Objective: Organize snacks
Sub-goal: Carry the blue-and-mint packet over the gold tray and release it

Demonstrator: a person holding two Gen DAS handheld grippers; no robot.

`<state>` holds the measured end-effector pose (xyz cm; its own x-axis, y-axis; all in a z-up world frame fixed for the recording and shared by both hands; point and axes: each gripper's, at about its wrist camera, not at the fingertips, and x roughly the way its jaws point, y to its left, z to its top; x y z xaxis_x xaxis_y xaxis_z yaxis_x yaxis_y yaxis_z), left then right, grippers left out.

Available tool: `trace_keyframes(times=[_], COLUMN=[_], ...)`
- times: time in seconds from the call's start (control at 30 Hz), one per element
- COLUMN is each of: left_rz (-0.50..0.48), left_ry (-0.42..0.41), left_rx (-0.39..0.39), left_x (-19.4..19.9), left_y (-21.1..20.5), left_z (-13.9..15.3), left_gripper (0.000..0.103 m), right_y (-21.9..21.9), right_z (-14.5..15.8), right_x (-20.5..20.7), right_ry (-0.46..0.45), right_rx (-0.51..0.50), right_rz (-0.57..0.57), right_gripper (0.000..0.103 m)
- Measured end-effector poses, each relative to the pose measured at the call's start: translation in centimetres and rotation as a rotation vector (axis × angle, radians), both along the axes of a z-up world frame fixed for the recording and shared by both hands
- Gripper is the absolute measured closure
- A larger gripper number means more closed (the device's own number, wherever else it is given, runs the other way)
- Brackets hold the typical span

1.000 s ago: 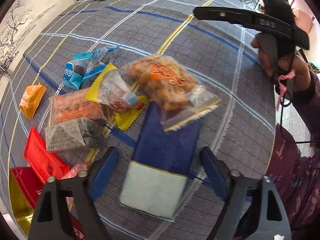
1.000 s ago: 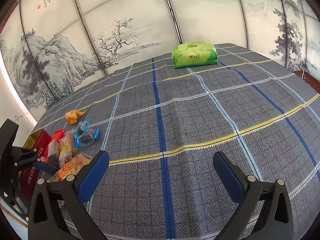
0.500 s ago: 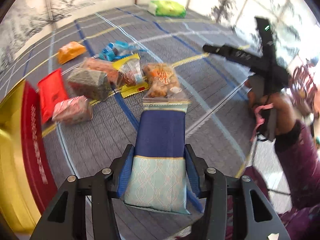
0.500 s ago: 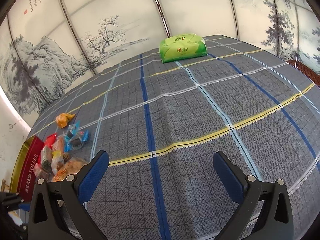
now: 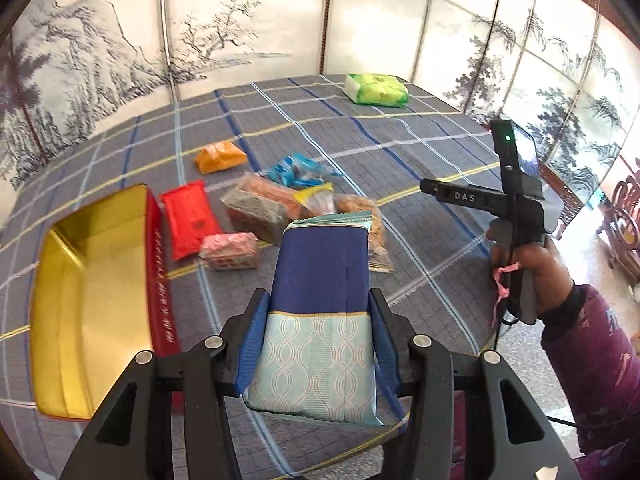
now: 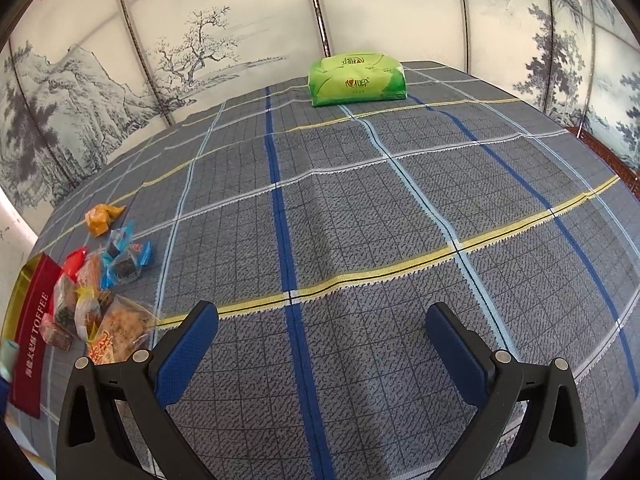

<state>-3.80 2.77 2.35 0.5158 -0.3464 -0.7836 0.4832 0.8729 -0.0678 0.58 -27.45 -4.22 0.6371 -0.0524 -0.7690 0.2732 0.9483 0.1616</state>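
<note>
Left gripper (image 5: 316,344) pinching a blue and pale patterned foil snack packet (image 5: 320,312)
Packet lifted above the plaid tablecloth (image 6: 360,208), right of the gold-lined red toffee tin (image 5: 92,300); right gripper (image 6: 320,340) jaws spread, holding nothing

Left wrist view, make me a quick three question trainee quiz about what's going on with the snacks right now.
1. True or false: the left gripper is shut on the blue snack packet.
2. Which side of the red packet does the gold tin sit on: A left, B right, C behind?
3. Fill in: the right gripper is ____ and holds nothing.

Key: 1 true. 2 A. 3 open.
</note>
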Motion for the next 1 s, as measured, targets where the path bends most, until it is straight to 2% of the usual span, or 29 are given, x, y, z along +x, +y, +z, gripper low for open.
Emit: trace_keyframes(times=[0.33,0.67,1.0], left_rz=[0.101,0.2,0.277], left_ry=[-0.094,-0.123,-0.128], left_rx=[0.056,0.091,0.172], left_x=[0.8,2.2,4.8], left_y=[2.2,5.4,8.9], left_z=[1.3,1.7,0.5], left_gripper=[0.058,0.058,0.058], right_y=[0.8,1.9,2.0], right_z=[-0.1,-0.4,-0.4], right_x=[0.5,1.2,1.3], right_ry=[0.042,0.107,0.109], right_rx=[-0.057,-0.145,-0.15], right_rz=[0.006,0.012,0.013], right_gripper=[0.0,0.0,0.0])
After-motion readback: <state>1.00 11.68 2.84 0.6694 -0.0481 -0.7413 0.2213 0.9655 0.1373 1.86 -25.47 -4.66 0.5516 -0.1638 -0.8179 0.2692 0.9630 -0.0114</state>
